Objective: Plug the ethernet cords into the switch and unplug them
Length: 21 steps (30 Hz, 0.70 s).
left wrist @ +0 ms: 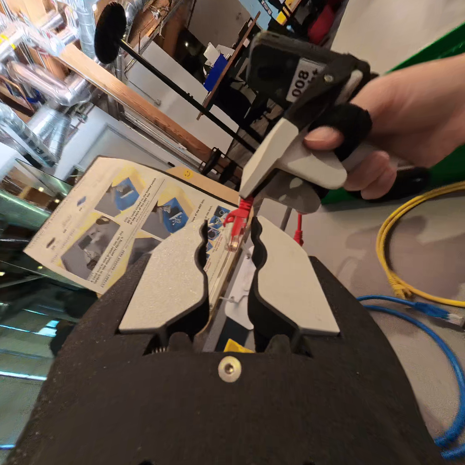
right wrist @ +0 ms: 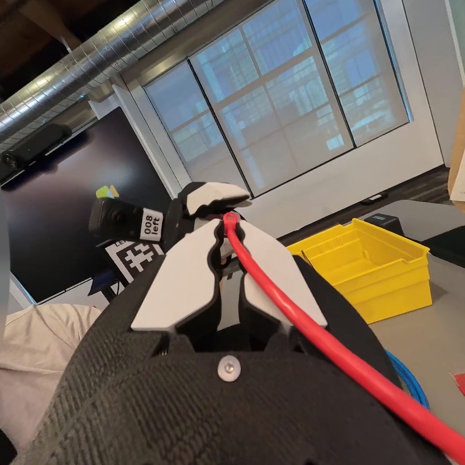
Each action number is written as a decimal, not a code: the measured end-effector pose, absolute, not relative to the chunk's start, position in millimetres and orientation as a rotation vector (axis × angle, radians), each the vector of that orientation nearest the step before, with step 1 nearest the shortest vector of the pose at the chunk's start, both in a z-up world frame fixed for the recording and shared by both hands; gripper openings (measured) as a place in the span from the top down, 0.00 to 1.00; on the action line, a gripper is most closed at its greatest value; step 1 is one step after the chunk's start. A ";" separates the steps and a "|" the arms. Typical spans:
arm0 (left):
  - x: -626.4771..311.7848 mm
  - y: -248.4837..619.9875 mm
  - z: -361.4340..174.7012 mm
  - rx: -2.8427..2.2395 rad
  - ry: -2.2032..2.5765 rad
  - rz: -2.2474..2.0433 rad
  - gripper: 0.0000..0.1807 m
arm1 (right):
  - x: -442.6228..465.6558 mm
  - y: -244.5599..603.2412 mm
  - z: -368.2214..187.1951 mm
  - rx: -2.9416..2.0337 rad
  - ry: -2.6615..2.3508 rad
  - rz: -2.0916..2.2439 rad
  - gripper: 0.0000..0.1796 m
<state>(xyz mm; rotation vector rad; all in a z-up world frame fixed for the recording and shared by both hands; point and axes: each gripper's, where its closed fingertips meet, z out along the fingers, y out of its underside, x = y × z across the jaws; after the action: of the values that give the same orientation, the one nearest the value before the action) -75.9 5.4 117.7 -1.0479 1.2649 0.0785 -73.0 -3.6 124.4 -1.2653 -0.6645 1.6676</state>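
Note:
My right gripper is shut on a red ethernet cord just behind its plug; the cord trails back over the right finger. In the left wrist view, the right gripper is held by a hand and points down with the red plug hanging from its tips. My left gripper is open and empty, and the plug hangs just beyond the gap between its fingertips. The left gripper also shows in the right wrist view, close to the cord's end. I cannot make out the switch for certain.
On the grey table lie a coiled yellow cord and a blue cord. A printed instruction sheet stands at the left. A yellow bin sits to the right, with a dark box behind it. My two grippers' fingertips are within a few centimetres of each other.

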 end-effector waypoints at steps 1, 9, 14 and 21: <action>-75.1 7.1 114.7 -1.047 1.277 0.109 0.83 | -72.6 -4.1 123.8 -1.276 -0.673 1.665 0.95; -76.1 17.2 97.1 -1.086 1.348 0.208 0.90 | -71.2 1.6 113.7 -1.363 -0.741 1.506 0.95; -74.8 18.7 94.2 -1.056 1.370 0.254 0.92 | -70.5 2.8 109.6 -1.384 -0.786 1.434 0.95; -74.6 12.6 90.3 -1.020 1.428 0.289 0.93 | -72.0 -3.7 102.7 -1.412 -0.917 1.319 0.94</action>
<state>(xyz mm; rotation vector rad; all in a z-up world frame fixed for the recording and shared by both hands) -74.6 12.6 90.3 -1.0202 1.4280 0.2888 -72.0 -3.7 102.7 -1.4116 -0.9171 1.3190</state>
